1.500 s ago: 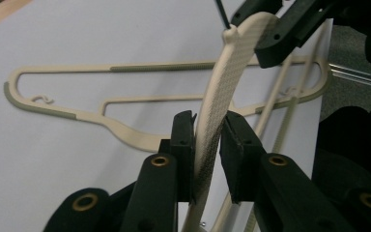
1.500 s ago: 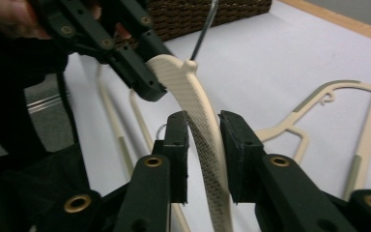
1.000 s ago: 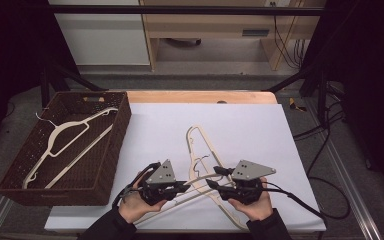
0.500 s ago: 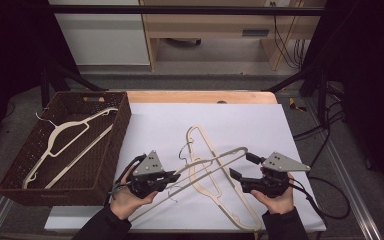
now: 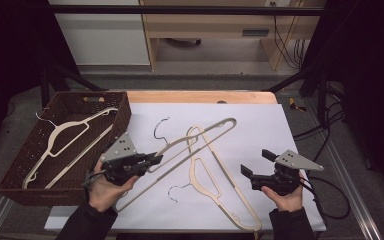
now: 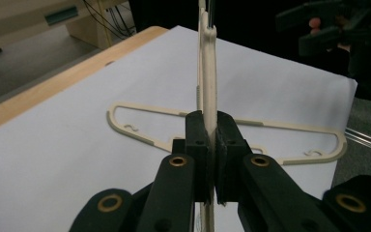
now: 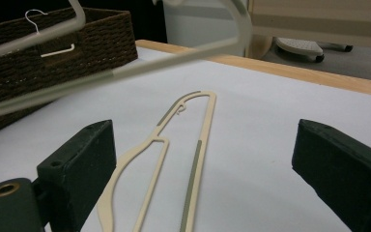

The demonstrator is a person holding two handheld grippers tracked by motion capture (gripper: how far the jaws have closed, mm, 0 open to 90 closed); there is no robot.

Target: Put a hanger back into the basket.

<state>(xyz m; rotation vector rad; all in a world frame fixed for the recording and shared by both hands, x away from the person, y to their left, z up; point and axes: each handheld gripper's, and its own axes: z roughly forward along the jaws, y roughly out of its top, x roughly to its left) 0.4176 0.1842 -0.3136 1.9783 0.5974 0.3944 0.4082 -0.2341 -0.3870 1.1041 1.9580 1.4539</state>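
My left gripper (image 5: 155, 159) is shut on a cream hanger (image 5: 176, 145) and holds it raised and slanted above the white sheet; its pads clamp the thin edge (image 6: 207, 72). A second cream hanger (image 5: 198, 172) lies flat on the sheet, its length running away from me. My right gripper (image 5: 259, 164) hovers to the right of that lying hanger (image 7: 193, 159). Its jaws have just been opening and stand open, with nothing between the pads (image 7: 82, 164). The raised hanger (image 7: 125, 67) crosses the top of the right gripper view as a blur.
A dark wicker basket (image 5: 120, 107) stands at the table's left with another cream hanger (image 5: 67, 135) inside. The white sheet (image 5: 250, 115) covers the table up to a wooden back edge (image 5: 200, 96). Cables trail off the right side.
The right gripper has let go of the hanger, opened wide and moved off to the right. The left gripper has lifted the hanger and carried it left, towards the basket.
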